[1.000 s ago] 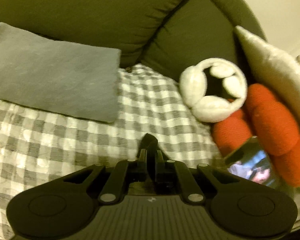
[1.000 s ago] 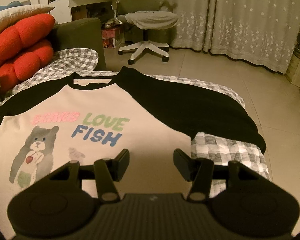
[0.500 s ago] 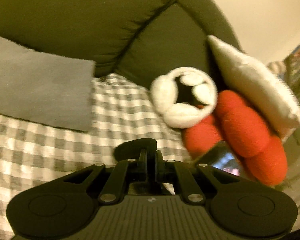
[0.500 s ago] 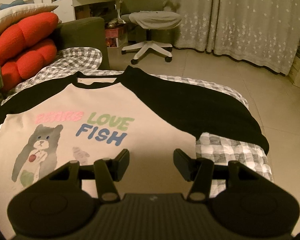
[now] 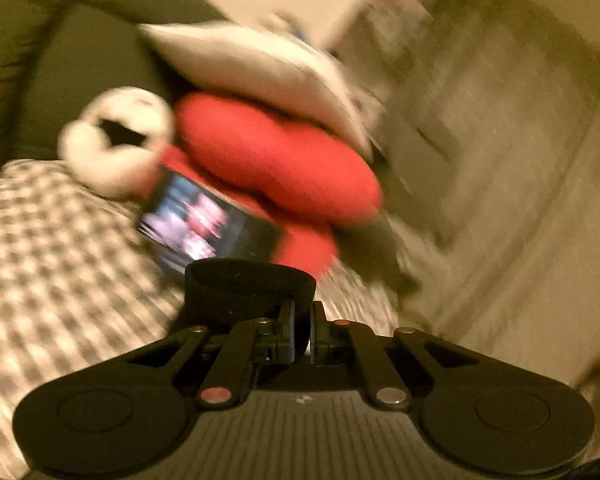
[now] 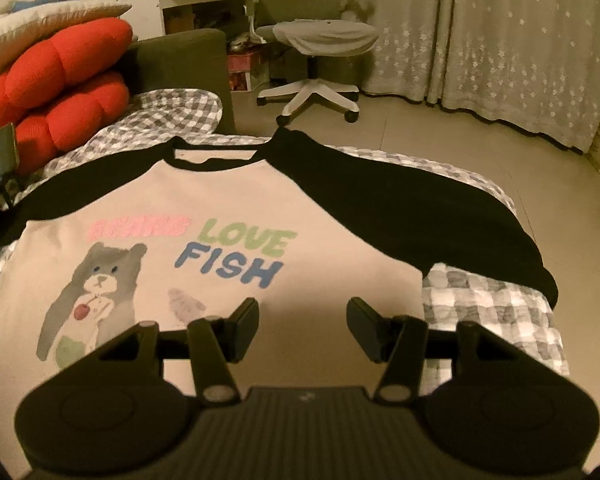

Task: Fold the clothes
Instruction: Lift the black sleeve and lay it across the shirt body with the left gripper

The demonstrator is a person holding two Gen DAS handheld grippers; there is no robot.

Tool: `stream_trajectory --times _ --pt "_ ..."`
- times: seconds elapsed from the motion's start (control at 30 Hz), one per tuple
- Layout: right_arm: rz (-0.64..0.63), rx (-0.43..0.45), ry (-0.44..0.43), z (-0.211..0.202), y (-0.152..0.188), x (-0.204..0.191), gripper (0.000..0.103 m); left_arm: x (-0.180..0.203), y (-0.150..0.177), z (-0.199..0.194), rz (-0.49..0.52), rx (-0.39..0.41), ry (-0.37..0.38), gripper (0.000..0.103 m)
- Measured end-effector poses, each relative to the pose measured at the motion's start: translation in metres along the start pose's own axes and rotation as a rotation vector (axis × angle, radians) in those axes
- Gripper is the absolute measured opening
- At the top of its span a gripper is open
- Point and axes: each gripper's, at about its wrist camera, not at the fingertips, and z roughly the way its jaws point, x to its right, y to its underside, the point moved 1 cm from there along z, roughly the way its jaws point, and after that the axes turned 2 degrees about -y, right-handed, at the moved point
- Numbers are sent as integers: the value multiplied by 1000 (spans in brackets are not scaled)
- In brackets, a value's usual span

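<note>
1. First, the left wrist view, which is badly blurred: the left gripper [image 5: 301,330] has its jaws pressed together on a black cuff [image 5: 249,286] of cloth that bunches up just ahead of the fingers.
2. Beyond the black cuff a lit phone [image 5: 210,222] leans against a red cushion [image 5: 276,160], with a white cushion [image 5: 256,68] stacked on top of the red one and a white plush toy [image 5: 116,140] to the phone's far left.
3. Left of the black cuff spreads a checked blanket [image 5: 52,256]; a dark sofa back [image 5: 60,72] rises behind the plush toy.
4. Next, the right wrist view, which is sharp: the right gripper [image 6: 302,322] hangs with its jaws spread wide and nothing between them, above the lower part of a shirt [image 6: 204,208].
5. That shirt lies flat, front up, on the checked blanket, cream in the body with black sleeves, a bear print and the words "LOVE FISH".
6. Its one sleeve [image 6: 412,216] stretches away to the right side of the shirt body; the other runs off to the left, toward the red cushion.
7. Past the shirt's collar stand an office chair [image 6: 320,44] and a curtain [image 6: 500,40].
</note>
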Motion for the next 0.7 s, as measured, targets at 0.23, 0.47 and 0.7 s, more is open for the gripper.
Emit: stream_trajectory --times 0.23,0.47,0.7 --pt "-12 -13 8 3 2 -1 52 79 84 30 410 -232 -18 7" --pt "-44 -22 -6 6 5 -9 53 74 87 32 414 -345 2 22" --pt "-62 -23 -38 5 6 -19 55 20 23 10 96 -294 36 35"
